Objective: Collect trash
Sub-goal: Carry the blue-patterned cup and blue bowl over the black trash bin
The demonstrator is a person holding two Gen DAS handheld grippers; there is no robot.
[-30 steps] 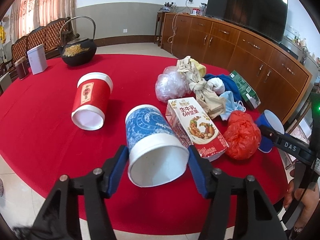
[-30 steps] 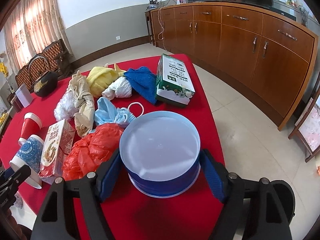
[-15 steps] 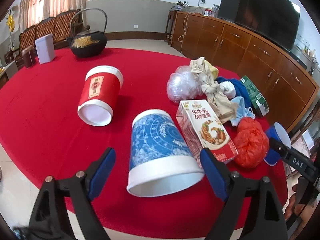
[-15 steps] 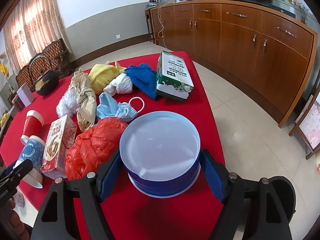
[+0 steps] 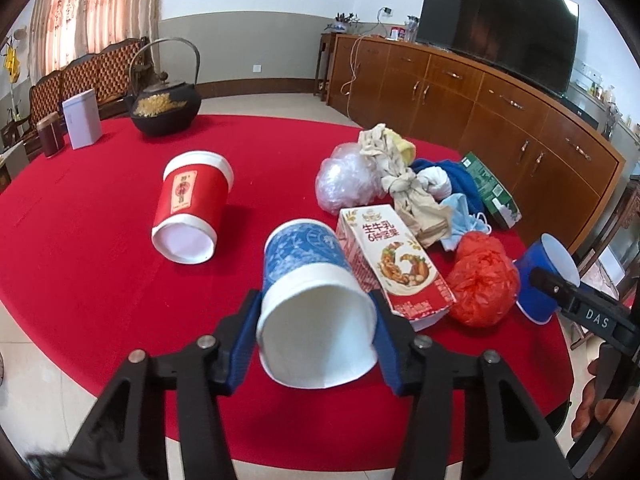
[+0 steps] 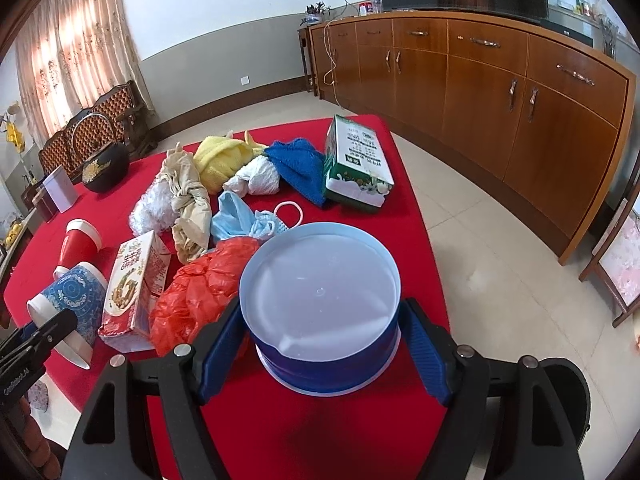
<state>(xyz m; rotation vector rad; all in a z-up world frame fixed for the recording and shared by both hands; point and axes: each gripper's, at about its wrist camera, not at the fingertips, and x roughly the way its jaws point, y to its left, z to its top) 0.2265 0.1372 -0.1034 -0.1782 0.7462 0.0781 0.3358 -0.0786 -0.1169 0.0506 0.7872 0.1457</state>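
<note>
On your left, the red cup (image 5: 188,208) lies on its side on the red bench (image 5: 80,264), well clear of your tongs. Its long way runs from front to back, with its bottom facing you.

Next comes the blue patterned cup (image 5: 308,276), also on its side near the front edge of the bench. Your left tongs (image 5: 316,336) are closing on it, one pad on each side of its white end. The pads look like they touch the cup now. Its long way points away from you, toward the milk carton (image 5: 394,264), which sits just beside it.

Here is what could go wrong. The cup is thin paper, so a hard squeeze can crush it. You only hold the very end, so it may tip or slip out when you lift. It may also bump the carton.

Past the carton sit the red bag (image 5: 482,284), the blue mask (image 6: 244,220) and a pile of cloths (image 6: 188,196), all close together.

On your right, the right tongs (image 6: 322,350) sit open wide around the plain blue cup (image 6: 320,304). It stands upside down, flat bottom up. A pad sits on each side, but I cannot tell if they press it. If they do not, the cup stays behind when you lift. It is near the bench edge, so a push could knock it to the floor (image 6: 500,248).
</note>
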